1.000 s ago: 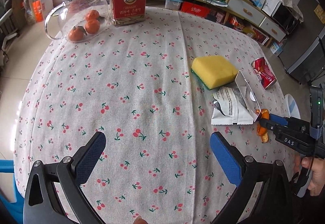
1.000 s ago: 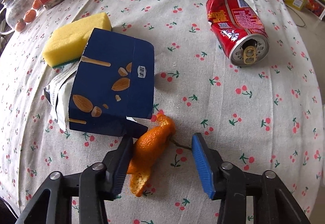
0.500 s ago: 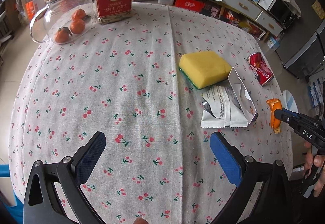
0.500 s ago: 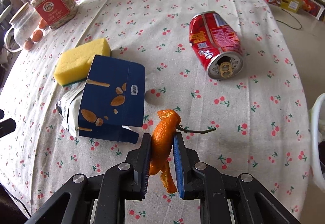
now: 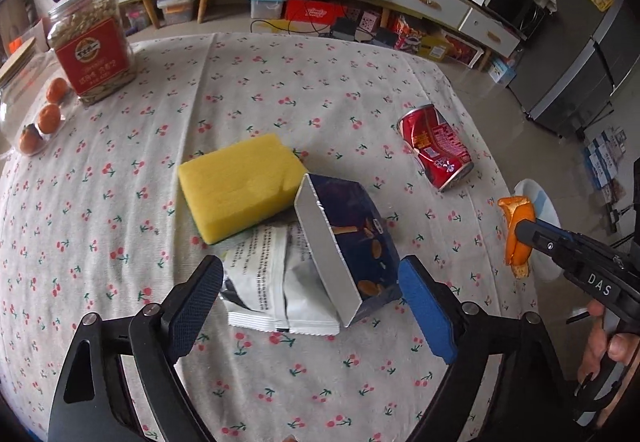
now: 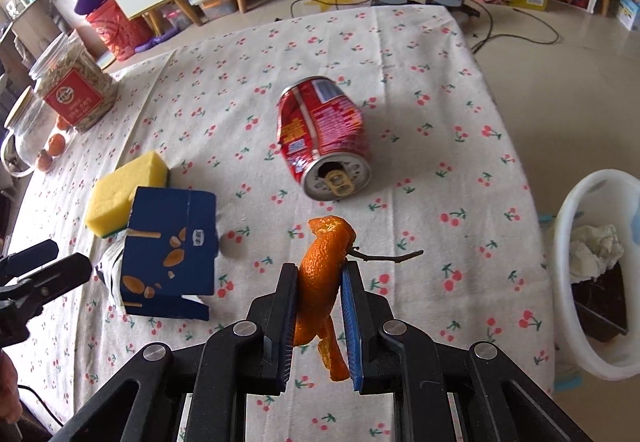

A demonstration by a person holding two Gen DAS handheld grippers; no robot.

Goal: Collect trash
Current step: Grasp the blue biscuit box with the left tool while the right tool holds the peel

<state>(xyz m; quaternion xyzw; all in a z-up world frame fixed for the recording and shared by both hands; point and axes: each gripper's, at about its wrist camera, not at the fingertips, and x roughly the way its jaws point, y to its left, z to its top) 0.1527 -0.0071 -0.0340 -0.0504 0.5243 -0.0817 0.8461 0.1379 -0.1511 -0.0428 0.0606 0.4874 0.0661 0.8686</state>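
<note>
Right gripper [image 6: 318,316] pinches orange peel [image 6: 322,274], its lower strip partly hidden. Left gripper [image 5: 310,306], jaws just narrowing, gapes around snack box [image 5: 352,242] hiding wrapper [image 5: 266,274].

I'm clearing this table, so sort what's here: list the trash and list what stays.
Trash: orange peel held in the right gripper; red can; blue box; white packet. White bin receives them.

Stays: yellow sponge; seed jar; oranges.
</note>
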